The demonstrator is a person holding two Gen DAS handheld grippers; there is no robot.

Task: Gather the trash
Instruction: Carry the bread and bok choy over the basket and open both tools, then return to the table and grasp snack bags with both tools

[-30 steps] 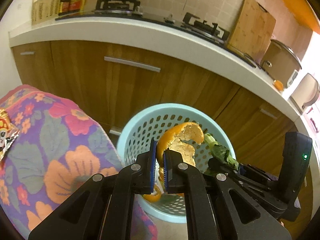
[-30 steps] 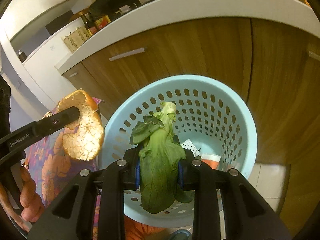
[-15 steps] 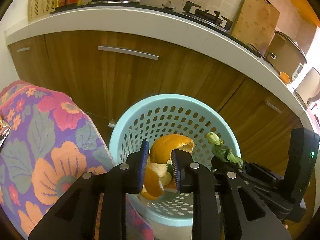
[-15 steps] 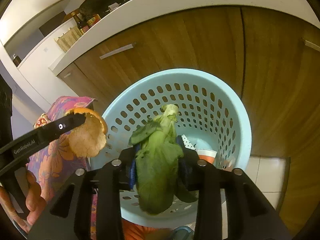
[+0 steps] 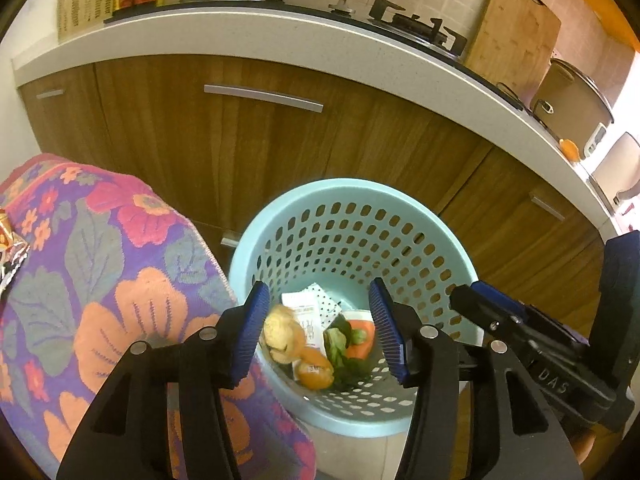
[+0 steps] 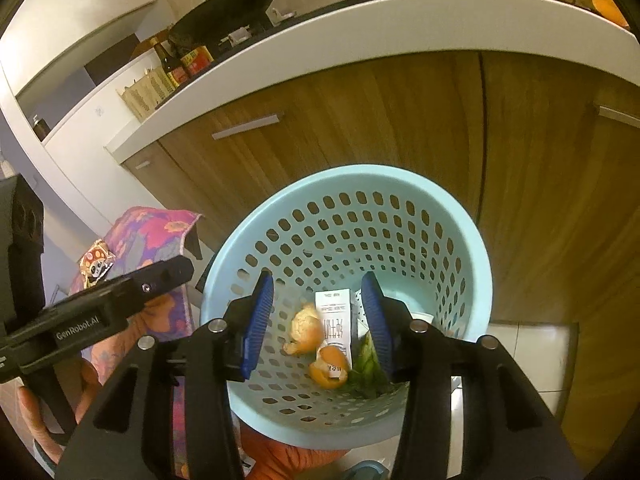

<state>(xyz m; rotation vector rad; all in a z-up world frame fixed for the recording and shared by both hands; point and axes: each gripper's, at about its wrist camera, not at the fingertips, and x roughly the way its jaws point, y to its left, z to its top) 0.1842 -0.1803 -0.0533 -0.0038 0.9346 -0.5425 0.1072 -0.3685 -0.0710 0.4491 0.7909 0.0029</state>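
Pale-blue perforated basket (image 5: 460, 252) stands below both tools so drops land inside: orange peel (image 5: 316, 372) and what looks like a green leaf (image 5: 340, 348) lie at its bottom. Left tool (image 5: 318, 328) and right tool (image 6: 318, 324) are opening, nothing between them.

Both claws (image 5: 318, 330) (image 6: 318, 320) opening, empty

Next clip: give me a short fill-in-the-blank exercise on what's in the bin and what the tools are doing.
1. The orange peel lies inside the light blue ____.
2. The left tool is opening, with ____ between its pads.
3. The leafy vegetable in the bin is ____ in colour.
4. The snack wrapper lies on the ____-patterned cloth.

Missing words: basket; nothing; green; flower
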